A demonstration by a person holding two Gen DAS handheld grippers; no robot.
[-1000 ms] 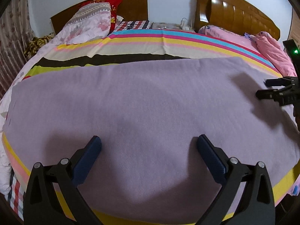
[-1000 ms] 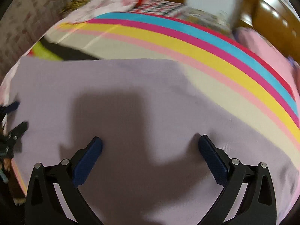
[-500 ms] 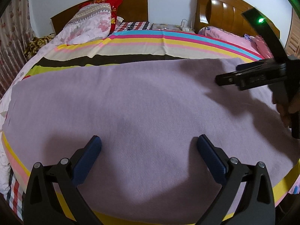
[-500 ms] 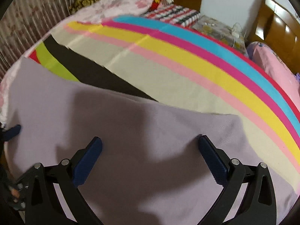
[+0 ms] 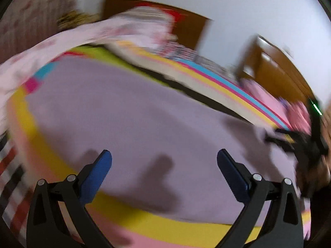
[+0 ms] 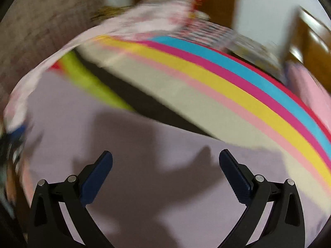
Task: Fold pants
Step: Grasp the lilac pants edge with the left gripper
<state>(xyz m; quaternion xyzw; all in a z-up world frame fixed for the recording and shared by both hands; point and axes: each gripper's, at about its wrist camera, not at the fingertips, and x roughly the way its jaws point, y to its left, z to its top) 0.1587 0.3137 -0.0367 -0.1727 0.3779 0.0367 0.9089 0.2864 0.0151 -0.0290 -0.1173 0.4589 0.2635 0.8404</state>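
Observation:
The lilac pants (image 5: 144,124) lie spread flat on the striped bedsheet (image 5: 186,229); they also show in the right wrist view (image 6: 165,186). My left gripper (image 5: 164,161) is open and empty, low over the pants' near left part. My right gripper (image 6: 165,163) is open and empty over the pants near their far edge. The right gripper also shows at the right edge of the left wrist view (image 5: 275,136), over the pants' right end. Both views are motion-blurred.
The bedsheet has beige, pink, yellow, magenta and blue stripes (image 6: 238,82). Pillows (image 5: 140,26) and a wooden headboard (image 5: 190,29) are at the far end. A pink quilt (image 5: 298,111) lies at the right. A second headboard (image 5: 279,70) stands beyond.
Both grippers have swung left and dropped lower towards the pants; the views are now blurred. The right gripper has moved down to the pants' right end. Both stay open.

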